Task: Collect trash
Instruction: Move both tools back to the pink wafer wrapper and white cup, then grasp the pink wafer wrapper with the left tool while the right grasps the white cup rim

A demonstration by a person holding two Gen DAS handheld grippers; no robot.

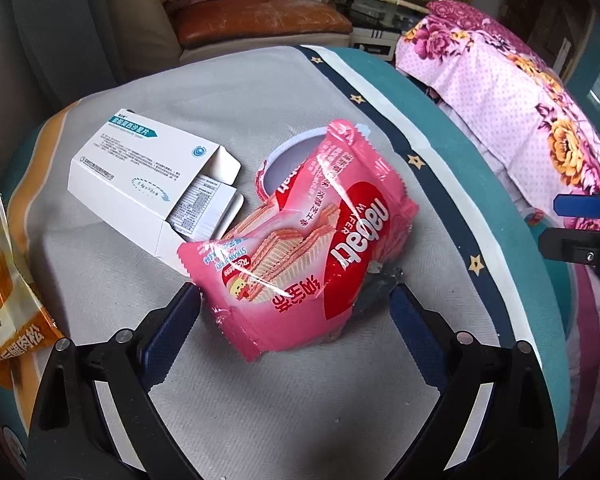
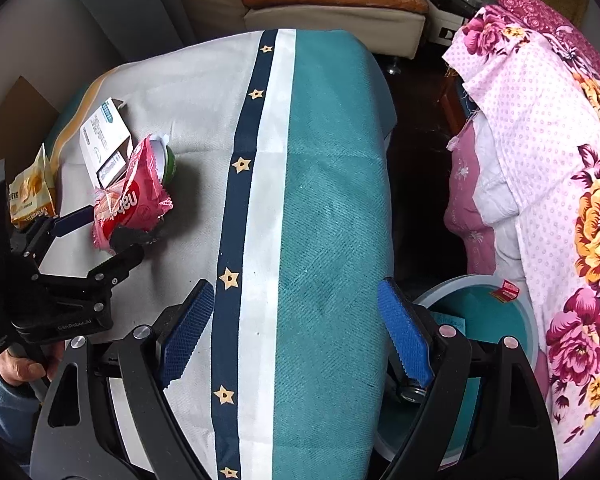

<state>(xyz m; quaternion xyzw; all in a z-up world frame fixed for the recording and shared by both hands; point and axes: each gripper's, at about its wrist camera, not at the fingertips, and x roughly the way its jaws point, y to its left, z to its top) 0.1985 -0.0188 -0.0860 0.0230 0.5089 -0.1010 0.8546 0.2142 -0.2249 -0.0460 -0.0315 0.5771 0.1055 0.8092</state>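
Pink strawberry wafer wrapper (image 1: 300, 236) lies mid-frame on the cloth-covered desk (image 1: 260, 88), between the spread fingers of the left tongs (image 1: 296, 312), touching an open white medicine box (image 1: 140, 176) at its left. The right tongs (image 2: 296, 328) gape empty over the teal stripe, beside a teal bin (image 2: 496, 312) at lower right

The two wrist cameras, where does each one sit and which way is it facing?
Left wrist: on the left gripper, looking down at the pink wafer packet between its open fingers; the right gripper shows at the right edge.
Right wrist: on the right gripper, open over the striped cloth; a hand holds the left gripper.
Shared: the packet, white medicine box, cloth.
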